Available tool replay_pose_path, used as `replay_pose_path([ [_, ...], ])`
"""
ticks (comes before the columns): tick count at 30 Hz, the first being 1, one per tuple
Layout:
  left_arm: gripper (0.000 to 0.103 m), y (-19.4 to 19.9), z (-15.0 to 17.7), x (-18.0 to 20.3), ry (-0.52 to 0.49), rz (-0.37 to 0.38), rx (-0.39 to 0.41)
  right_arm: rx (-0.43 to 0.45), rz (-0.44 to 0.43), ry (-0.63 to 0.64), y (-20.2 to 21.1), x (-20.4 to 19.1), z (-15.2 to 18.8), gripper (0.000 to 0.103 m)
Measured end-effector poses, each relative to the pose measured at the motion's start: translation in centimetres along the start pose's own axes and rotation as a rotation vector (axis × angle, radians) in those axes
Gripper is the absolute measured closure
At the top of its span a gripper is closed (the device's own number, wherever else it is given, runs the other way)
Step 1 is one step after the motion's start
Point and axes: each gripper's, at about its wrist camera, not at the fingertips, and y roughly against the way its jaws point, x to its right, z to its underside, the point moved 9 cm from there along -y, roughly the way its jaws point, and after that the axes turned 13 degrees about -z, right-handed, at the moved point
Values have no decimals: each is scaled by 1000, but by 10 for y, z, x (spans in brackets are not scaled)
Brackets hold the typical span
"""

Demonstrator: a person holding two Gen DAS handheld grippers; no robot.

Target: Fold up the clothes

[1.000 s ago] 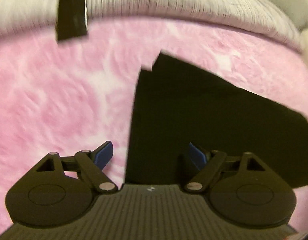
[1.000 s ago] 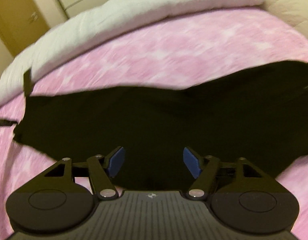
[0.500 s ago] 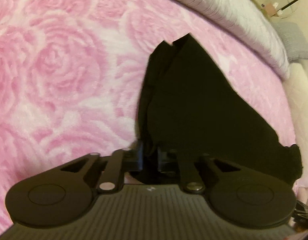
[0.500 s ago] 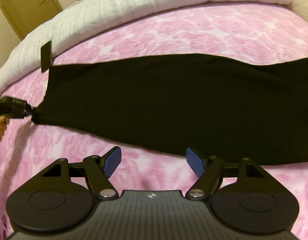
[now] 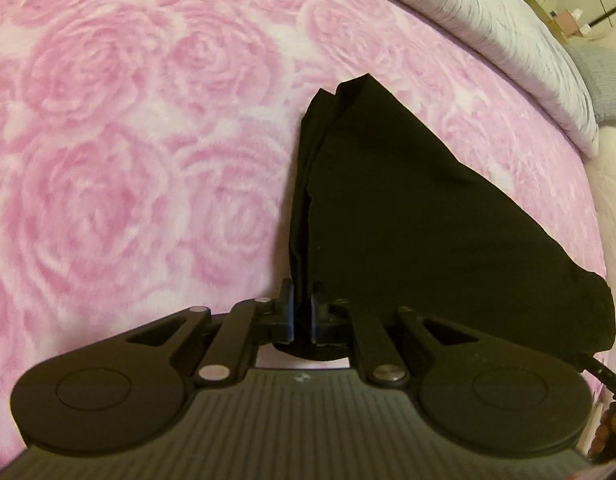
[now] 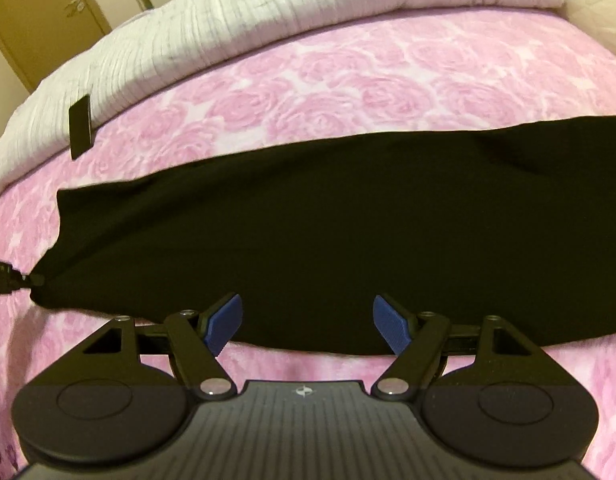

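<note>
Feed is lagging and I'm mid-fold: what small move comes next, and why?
Probably bring the right gripper down onto the near edge of the black garment and close. It is open just above that edge, while the left gripper already clamps one end.

garment (image 6: 327, 232) spread on blanket (image 6: 347, 80), quilt (image 6: 268, 12) behind
</note>
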Motion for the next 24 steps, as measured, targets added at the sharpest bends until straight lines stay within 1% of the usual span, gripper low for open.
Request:
replay_pose_path([
  [3,97,5,11,0,-38,-45,-28,15,11,-19,11,16,2,24],
  [7,94,13,7,6,-103,-137,-36,49,37,-105,33,54,4,24],
  [9,95,23,-3,9,-136,-232,9,81,57,-137,46,75,2,24],
  [11,94,41,-16,16,-159,-328,81,109,86,-165,61,99,3,24],
  [12,93,52,-22,27,-207,-384,131,121,103,-180,68,112,5,23],
  [13,93,62,-24,43,-266,-414,175,131,127,-196,76,127,8,23],
  [14,93,70,-24,65,-333,-419,215,140,154,-211,83,142,13,23],
  [15,90,74,-19,97,-412,-400,248,148,178,-227,90,157,18,23],
  [16,81,74,-12,128,-486,-366,266,157,196,-253,96,172,24,23],
  [18,70,65,17,207,-693,-271,302,180,213,-335,107,203,39,23],
  [20,68,52,61,291,-956,-174,350,218,198,-449,116,232,54,23],
  [21,68,44,90,337,-1091,-112,380,236,196,-491,121,242,60,23],
  [22,65,36,119,378,-1208,-45,407,253,201,-523,126,252,65,23],
  [24,65,23,183,454,-1431,89,454,284,205,-552,136,265,74,23],
])
